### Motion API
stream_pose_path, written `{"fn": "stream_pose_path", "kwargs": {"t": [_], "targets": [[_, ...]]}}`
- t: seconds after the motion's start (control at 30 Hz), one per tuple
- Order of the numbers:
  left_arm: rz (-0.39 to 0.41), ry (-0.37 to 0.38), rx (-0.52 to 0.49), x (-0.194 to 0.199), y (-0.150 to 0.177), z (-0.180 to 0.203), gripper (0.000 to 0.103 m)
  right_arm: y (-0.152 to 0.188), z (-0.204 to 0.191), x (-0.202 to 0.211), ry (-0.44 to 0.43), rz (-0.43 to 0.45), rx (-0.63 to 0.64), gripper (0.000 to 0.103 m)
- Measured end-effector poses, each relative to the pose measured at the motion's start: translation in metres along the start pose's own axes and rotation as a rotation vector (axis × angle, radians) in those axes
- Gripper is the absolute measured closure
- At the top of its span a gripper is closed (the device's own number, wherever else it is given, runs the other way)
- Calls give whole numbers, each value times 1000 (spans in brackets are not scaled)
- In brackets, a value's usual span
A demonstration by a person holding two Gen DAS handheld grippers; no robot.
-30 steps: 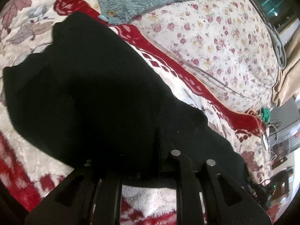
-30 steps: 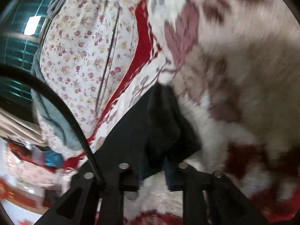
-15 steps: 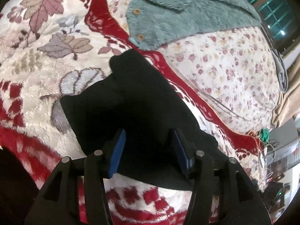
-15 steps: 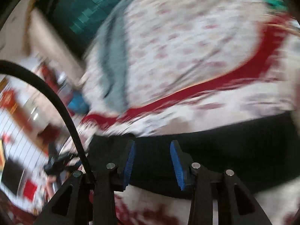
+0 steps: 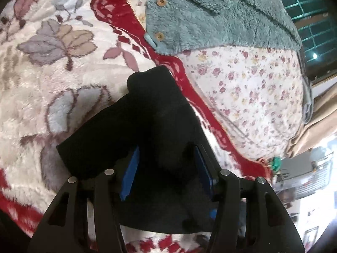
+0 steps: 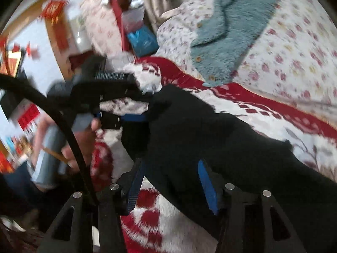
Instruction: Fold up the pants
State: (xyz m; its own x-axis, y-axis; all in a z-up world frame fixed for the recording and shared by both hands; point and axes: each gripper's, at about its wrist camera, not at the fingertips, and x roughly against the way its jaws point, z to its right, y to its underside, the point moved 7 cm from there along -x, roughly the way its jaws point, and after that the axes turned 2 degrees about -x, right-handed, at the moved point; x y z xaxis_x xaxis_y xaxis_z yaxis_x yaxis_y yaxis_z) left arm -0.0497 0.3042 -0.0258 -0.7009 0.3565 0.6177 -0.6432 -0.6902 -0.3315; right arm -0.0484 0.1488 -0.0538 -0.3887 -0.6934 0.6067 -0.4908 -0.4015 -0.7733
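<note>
The black pants [image 5: 151, 113] lie folded into a thick bundle on the fluffy red and white blanket [image 5: 52, 80]. My left gripper [image 5: 166, 168] is open, its blue pads either side of the bundle's near end, just above it. In the right wrist view the pants [image 6: 221, 135] stretch from the middle to the lower right. My right gripper [image 6: 174, 181] is open over their near edge. The left gripper [image 6: 118, 105], held in a hand, shows there at the pants' far left end.
A teal fleece garment [image 5: 214, 14] lies on a floral quilt [image 5: 252, 88] behind the pants. A curtain [image 5: 316, 116] and room clutter are off the bed's right side. A black cable [image 6: 63, 126] crosses the right wrist view.
Both grippers have opened and let go of the pants. The left one drew back as the bundle settled on the blanket. The right one swung round to face along the pants.
</note>
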Motion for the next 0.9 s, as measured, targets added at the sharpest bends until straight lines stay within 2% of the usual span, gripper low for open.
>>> {"fn": "stream_pose_path", "kwargs": {"t": [0.1, 0.17, 0.23, 0.4, 0.43, 0.5, 0.53, 0.57, 0.6, 0.63, 0.73, 0.9], "targets": [[16, 50, 28, 11, -11, -1, 50, -1, 1, -6, 38, -7, 26, 52], [71, 21, 25, 19, -25, -9, 46, -2, 3, -8, 41, -14, 22, 52], [93, -16, 49, 20, -34, -19, 40, -1, 7, -12, 47, -22, 7, 51], [46, -1, 78, -2, -42, -24, 40, -6, 16, -17, 35, -25, -34, 51], [44, -10, 65, -6, -43, -21, 40, -6, 16, -17, 25, -24, -40, 52], [60, -22, 40, -8, -44, -15, 40, -9, 20, -16, 1, -15, -64, 65], [81, -23, 22, -6, -44, -11, 56, -10, 23, -15, -14, -11, -85, 72], [98, -48, -11, -4, -45, -5, 65, -12, 27, -13, -33, -2, -114, 81], [103, -60, -31, -2, -45, -2, 80, -13, 30, -10, -44, 8, -132, 85], [114, -57, -54, 2, -45, 4, 86, -15, 32, -6, -53, 19, -146, 88], [145, -19, -84, 20, -45, 21, 91, -25, 33, 11, -82, 53, -167, 90], [226, 39, -117, 71, -41, 38, 91, -41, 16, 40, -139, 103, -151, 90]]}}
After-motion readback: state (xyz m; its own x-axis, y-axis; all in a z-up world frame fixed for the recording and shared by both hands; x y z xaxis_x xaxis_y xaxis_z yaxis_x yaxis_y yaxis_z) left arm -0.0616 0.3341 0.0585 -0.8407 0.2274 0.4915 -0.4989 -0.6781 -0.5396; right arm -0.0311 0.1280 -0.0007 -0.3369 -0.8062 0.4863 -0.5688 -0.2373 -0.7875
